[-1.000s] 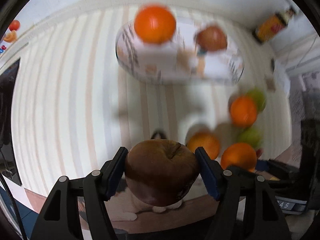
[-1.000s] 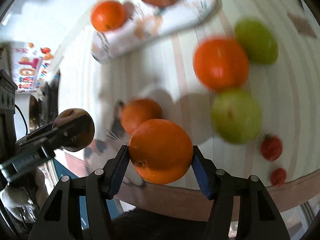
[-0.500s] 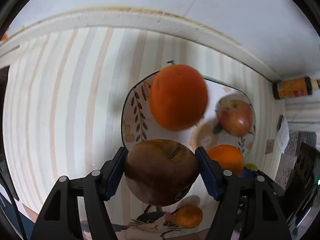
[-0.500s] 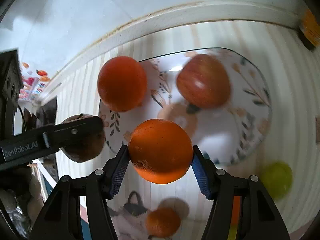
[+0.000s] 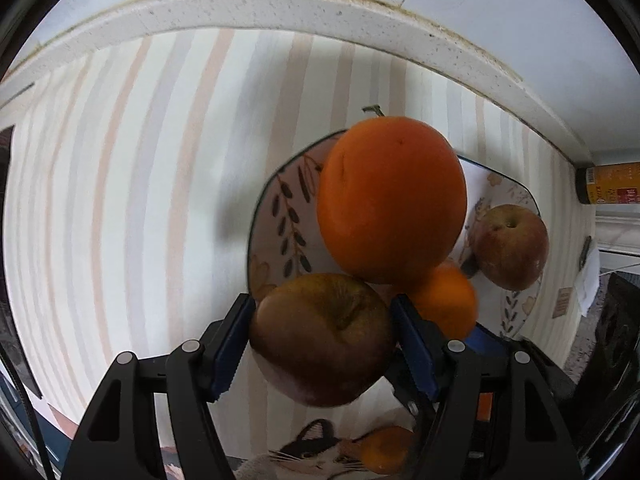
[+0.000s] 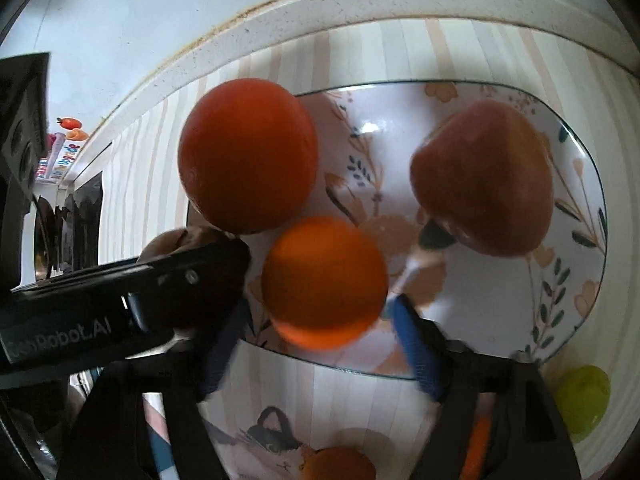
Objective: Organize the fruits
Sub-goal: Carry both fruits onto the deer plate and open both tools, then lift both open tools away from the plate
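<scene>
My left gripper (image 5: 322, 334) is shut on a dark brown apple (image 5: 322, 336) at the near left rim of a floral plate (image 5: 280, 200). A large orange (image 5: 392, 200) and a red apple (image 5: 512, 246) lie on the plate. In the right wrist view my right gripper (image 6: 316, 324) has its jaws spread wider than a smaller orange (image 6: 324, 282), which sits blurred over the plate (image 6: 576, 208). The large orange (image 6: 248, 166), the red apple (image 6: 484, 180) and the left gripper's finger (image 6: 120, 288) show there too.
The plate stands on a striped cloth (image 5: 120, 200) by a white ledge (image 5: 280, 4). A small orange (image 6: 340, 462) and a green fruit (image 6: 582, 400) lie on the cloth nearer to me. A yellow bottle (image 5: 608, 184) lies at the far right.
Both grippers moved forward and down to the plate. The right gripper's jaws have opened from the smaller orange, which now looks blurred. The left gripper still holds the brown apple.
</scene>
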Demonstrator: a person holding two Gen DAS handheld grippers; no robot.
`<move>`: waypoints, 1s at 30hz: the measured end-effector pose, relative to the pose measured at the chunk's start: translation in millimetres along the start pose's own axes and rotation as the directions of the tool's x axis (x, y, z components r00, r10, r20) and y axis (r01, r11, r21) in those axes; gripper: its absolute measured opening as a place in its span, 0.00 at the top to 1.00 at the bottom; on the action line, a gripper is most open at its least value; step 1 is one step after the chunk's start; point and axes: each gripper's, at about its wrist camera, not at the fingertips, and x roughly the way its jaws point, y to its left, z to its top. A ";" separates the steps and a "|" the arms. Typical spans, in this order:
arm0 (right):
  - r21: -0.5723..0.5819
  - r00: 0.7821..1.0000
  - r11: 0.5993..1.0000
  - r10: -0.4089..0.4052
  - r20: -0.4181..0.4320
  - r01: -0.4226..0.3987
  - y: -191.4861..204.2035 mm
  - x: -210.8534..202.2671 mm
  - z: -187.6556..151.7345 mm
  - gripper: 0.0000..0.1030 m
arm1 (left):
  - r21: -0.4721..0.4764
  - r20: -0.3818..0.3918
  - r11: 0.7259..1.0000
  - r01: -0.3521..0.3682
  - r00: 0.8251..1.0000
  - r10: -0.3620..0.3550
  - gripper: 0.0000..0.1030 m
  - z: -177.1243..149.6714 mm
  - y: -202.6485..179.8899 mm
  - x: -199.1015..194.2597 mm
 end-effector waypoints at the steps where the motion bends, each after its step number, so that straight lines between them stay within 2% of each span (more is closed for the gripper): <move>1: -0.001 1.000 1.000 0.007 0.001 -0.007 0.5 -1.5 -0.4 0.11 | -0.004 0.009 1.000 0.005 1.000 -0.005 0.28 -0.7 0.5 -2.3; 2: -0.002 1.000 1.000 0.008 0.006 -0.008 0.6 -4.8 -1.1 0.10 | -0.005 0.026 1.000 0.001 1.000 0.000 0.18 -1.1 0.7 -6.6; 3: -0.004 1.000 1.000 -0.007 0.011 0.007 0.5 -8.0 -2.4 0.10 | 0.001 0.037 1.000 -0.005 0.999 0.005 0.13 -1.1 0.4 -10.5; 6: -0.010 0.998 0.998 -0.054 0.038 0.055 -3.0 -23.6 -11.0 0.10 | 0.033 0.092 0.999 -0.041 0.995 0.038 0.11 -5.3 -4.3 -29.0; 9: 0.006 0.991 0.994 -0.112 0.070 0.112 -9.8 -38.7 -19.5 0.09 | 0.050 0.130 0.998 -0.049 0.991 0.042 0.11 -11.8 -4.3 -43.2; 14: 0.021 0.971 0.979 -0.202 0.125 0.201 -19.7 -66.6 -32.7 0.09 | 0.048 0.215 0.993 -0.109 0.972 0.096 0.11 -35.1 -1.6 -66.5; 20: -0.003 0.947 0.966 -0.254 0.198 0.259 -15.8 -105.3 -53.2 0.09 | 0.051 0.309 0.988 -0.147 0.943 0.124 0.11 -75.4 -8.4 -90.2; 27: -0.006 0.914 0.953 -0.288 0.285 0.302 -2.6 -151.9 -91.6 0.09 | 0.050 0.419 0.985 -0.163 0.899 0.127 0.11 -122.3 -15.3 -124.4; 30: -0.010 0.908 0.952 -0.287 0.306 0.305 3.9 -166.1 -109.6 0.09 | 0.069 0.463 0.981 -0.182 0.877 0.131 0.11 -144.1 -19.7 -136.8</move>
